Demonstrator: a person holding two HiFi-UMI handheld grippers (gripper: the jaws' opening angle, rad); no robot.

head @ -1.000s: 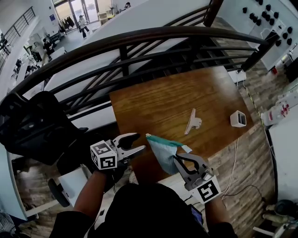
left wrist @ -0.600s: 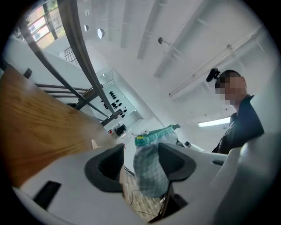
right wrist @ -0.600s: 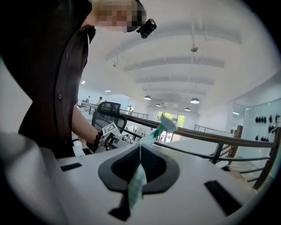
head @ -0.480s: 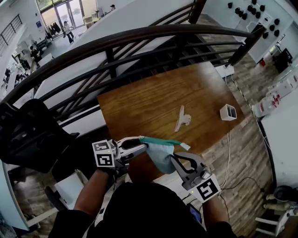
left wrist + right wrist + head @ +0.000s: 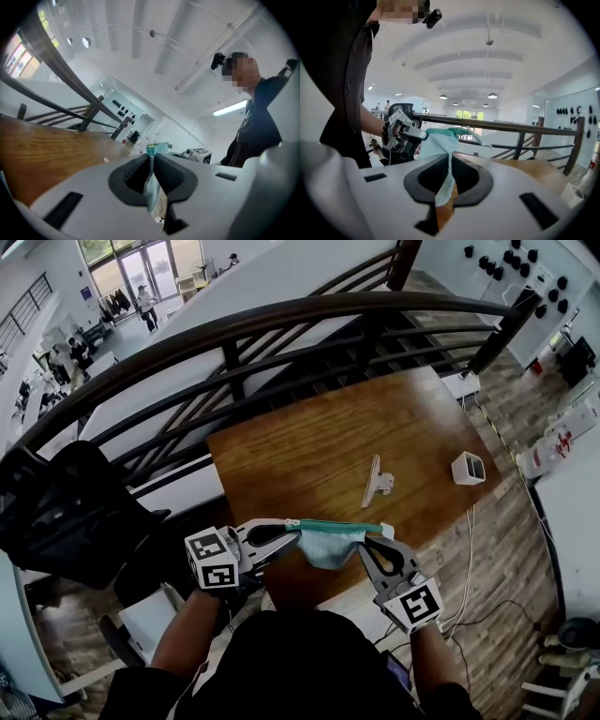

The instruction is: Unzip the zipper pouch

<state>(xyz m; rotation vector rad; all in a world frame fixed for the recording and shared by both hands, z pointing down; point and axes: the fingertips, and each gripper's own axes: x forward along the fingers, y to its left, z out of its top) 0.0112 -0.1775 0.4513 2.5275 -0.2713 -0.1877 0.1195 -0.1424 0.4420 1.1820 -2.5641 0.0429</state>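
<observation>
Over the near edge of the wooden table (image 5: pixel 328 442), the teal zipper pouch (image 5: pixel 330 542) hangs stretched level between the two grippers, clear of the tabletop. Only the head view shows this span, and the white clip (image 5: pixel 377 484) and small white box (image 5: pixel 467 468) lying farther back on the table. At the pouch's left end, the left gripper (image 5: pixel 287 528) has just been closing its jaws; its own view shows them pinching the fabric, the zipper end poking out above the pads. At the other end, the right gripper (image 5: pixel 373 542) clamps the cloth, jaws pressed together on it in its own view.
</observation>
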